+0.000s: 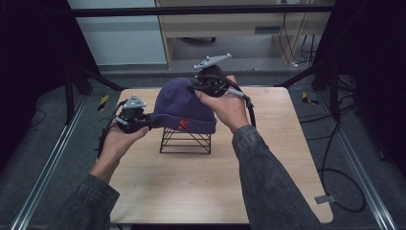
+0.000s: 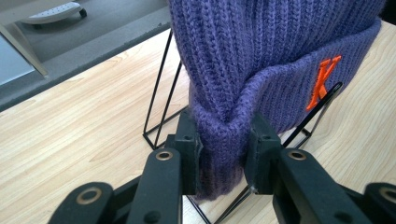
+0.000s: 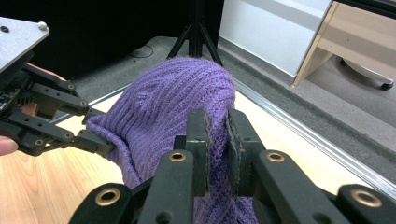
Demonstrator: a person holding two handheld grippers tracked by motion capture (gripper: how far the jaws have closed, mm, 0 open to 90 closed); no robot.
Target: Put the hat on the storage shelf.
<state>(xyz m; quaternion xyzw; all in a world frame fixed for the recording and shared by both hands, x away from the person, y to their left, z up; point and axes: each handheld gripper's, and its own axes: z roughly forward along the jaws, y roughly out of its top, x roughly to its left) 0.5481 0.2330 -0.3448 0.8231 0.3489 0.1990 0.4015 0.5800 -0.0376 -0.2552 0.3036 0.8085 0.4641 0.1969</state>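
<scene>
I have the purple knit beanie (image 1: 184,104) sitting over the black wire stand (image 1: 186,142), which I'll use as my landmark at the middle of the wooden table (image 1: 287,158). The left gripper (image 1: 152,120) is clamped on the folded cuff at the stand's left side; in the left gripper view a thick fold of cuff (image 2: 223,154) is pinched between the two pads, just left of the orange letter (image 2: 323,80). The right gripper (image 1: 195,89) is closed narrow on a pinch of knit at the crown, above and behind the stand, and the right gripper view shows that fabric squeezed between its pads. I judge I'm in the middle of either seating the hat on the stand or drawing it off; I cannot tell which from this alone. Either way, the next move calls for both hands to travel together, keeping the cuff stretched clear of the wire corners so the knit doesn't snag, and keeping the light stand from tipping.
</scene>
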